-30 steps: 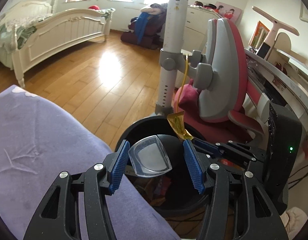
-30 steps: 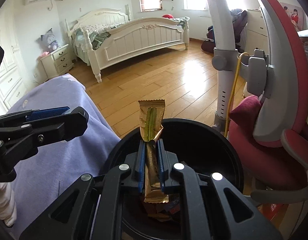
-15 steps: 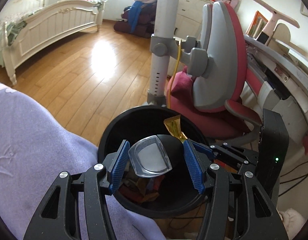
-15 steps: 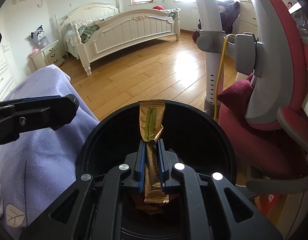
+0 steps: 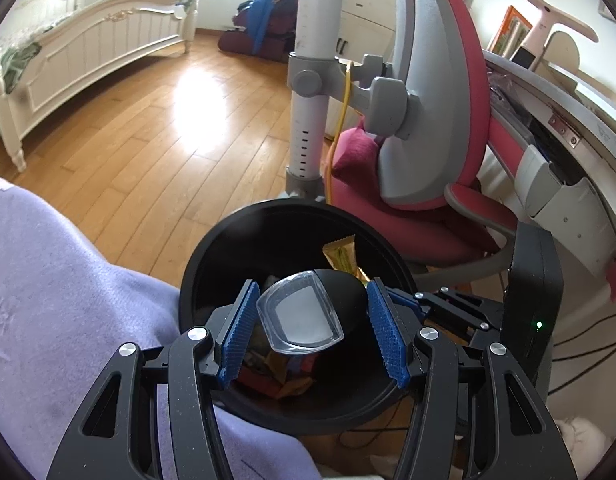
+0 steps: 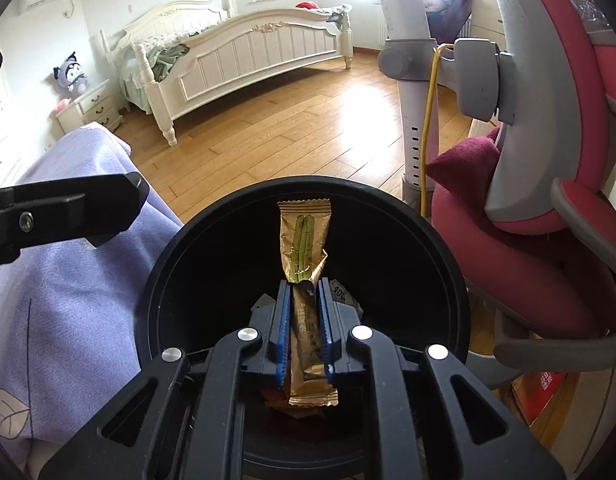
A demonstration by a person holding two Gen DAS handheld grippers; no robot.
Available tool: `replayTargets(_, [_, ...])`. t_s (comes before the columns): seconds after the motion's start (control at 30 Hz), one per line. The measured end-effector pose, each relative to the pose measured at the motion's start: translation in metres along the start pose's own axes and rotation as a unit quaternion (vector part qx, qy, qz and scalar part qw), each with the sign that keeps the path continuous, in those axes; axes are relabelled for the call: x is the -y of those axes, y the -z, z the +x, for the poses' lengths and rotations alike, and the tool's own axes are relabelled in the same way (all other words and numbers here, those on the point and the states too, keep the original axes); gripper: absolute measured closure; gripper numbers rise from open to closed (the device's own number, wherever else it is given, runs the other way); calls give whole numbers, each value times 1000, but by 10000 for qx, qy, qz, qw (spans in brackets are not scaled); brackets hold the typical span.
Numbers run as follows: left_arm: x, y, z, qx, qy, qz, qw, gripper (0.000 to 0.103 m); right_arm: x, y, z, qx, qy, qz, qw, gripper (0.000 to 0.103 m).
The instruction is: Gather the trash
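In the lower centre of the right wrist view, the right gripper (image 6: 304, 320) holds a gold snack wrapper (image 6: 305, 248) upright over the black bin (image 6: 156, 280), its jaws having just been easing apart with the wrapper between them. In the left wrist view the left gripper (image 5: 312, 320) is clamped on a clear plastic cup (image 5: 300, 314) (its rim faces the camera) above the same bin (image 5: 196, 264), low in the frame.

A black bin (image 6: 408, 220) sits on honey-brown plank floor (image 6: 308, 136). Over the bin, a gold wrapper (image 6: 306, 240) bears green stripes; a clear plastic lid (image 5: 300, 314) has a frosted white centre. Left of the bin lies a lilac blanket (image 6: 68, 280) with a leaf print; right of it stands a red-and-grey chair (image 5: 448, 120). Beyond the bin, the bed (image 6: 248, 52) is cream.
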State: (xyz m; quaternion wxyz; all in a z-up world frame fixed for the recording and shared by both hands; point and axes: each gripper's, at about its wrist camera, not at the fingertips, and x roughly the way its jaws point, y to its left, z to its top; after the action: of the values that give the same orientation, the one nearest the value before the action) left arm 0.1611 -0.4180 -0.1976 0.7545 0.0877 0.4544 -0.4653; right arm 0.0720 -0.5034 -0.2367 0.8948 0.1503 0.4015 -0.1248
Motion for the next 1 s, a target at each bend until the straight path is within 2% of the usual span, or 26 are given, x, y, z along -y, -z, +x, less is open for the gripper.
replayTargets(0.17, [7,1,0,22,-87,178,9998,46,3,0,0,-67,65,2,10000,86])
replayTargets(0.23, [12,1,-2,79,-135,286,9995,40,4,1,0,-111,115,14,9999,69])
replayTargets(0.27, [14,2,-4,126,-151,329,9993,33,5,1,0,-115,123,37,9999,65])
replayTargets(0.33, [17,3,-9,228,-81,381,9990,30,6,3,-2,-115,131,94,9998,54])
replayTargets(0.4, [20,6,-15,328,-104,451,9984,20,5,5,-4,-99,192,89,9997,47])
replayTargets(0.47, [24,8,-21,440,-130,552,9974,15,4,7,-6,-100,243,30,9997,43])
replayTargets(0.57, [27,11,-31,577,-162,621,9963,9,0,9,-9,-119,286,-38,9995,31])
replayTargets(0.63, [25,13,-41,698,-175,582,9957,6,-3,10,-13,-133,317,-38,9994,24])
replayTargets(0.77, [20,19,-62,904,-301,488,9943,5,-9,11,-17,-227,386,-47,9990,18])
replayTargets(0.93, [13,34,-93,1003,-828,482,9903,5,-28,10,-27,-181,538,-184,9982,8])
replayTargets(1.0, [5,43,-109,1085,-1065,393,9876,5,-42,8,-33,-97,524,-316,9981,7])
